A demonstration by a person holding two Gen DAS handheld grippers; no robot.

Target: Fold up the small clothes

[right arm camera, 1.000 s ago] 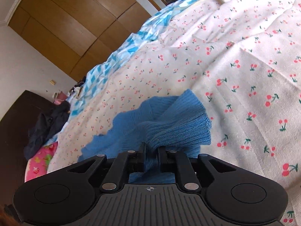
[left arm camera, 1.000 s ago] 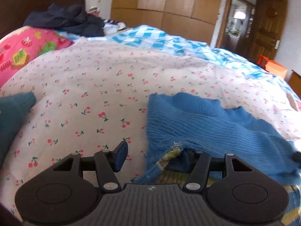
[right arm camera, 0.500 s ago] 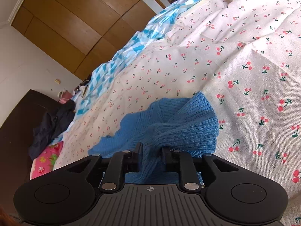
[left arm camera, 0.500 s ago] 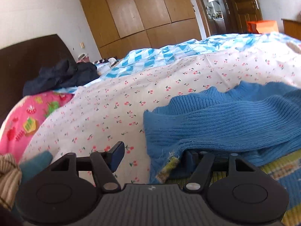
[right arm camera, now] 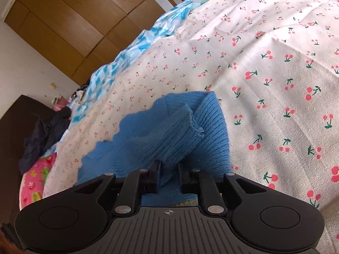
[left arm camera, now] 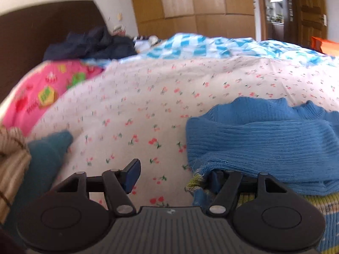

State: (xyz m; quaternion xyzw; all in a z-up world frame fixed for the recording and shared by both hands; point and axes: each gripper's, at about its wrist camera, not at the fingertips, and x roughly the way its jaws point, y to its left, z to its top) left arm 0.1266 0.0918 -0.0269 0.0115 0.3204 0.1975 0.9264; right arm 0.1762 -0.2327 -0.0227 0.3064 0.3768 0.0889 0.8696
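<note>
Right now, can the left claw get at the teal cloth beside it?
Probably yes: the left claw is open, the teal cloth lies just off its free finger, with only cherry-print sheet between. One finger is tucked under the blue sweater.

Premises: a home bedroom. Ahead of the tool lies a bed under a cherry-print sheet (left arm camera: 148, 97), with a dark headboard (left arm camera: 42, 33) to the far left, tall wooden wardrobes (left arm camera: 190, 2) against the wall beyond, and a wooden door (left arm camera: 307, 10) to the far right.

2 grippers (left arm camera: 172, 174) (right arm camera: 168, 174), 1 blue knit sweater (left arm camera: 264, 139), 1 cherry-print sheet (left arm camera: 169, 97), 1 teal cloth (left arm camera: 45, 156).
</note>
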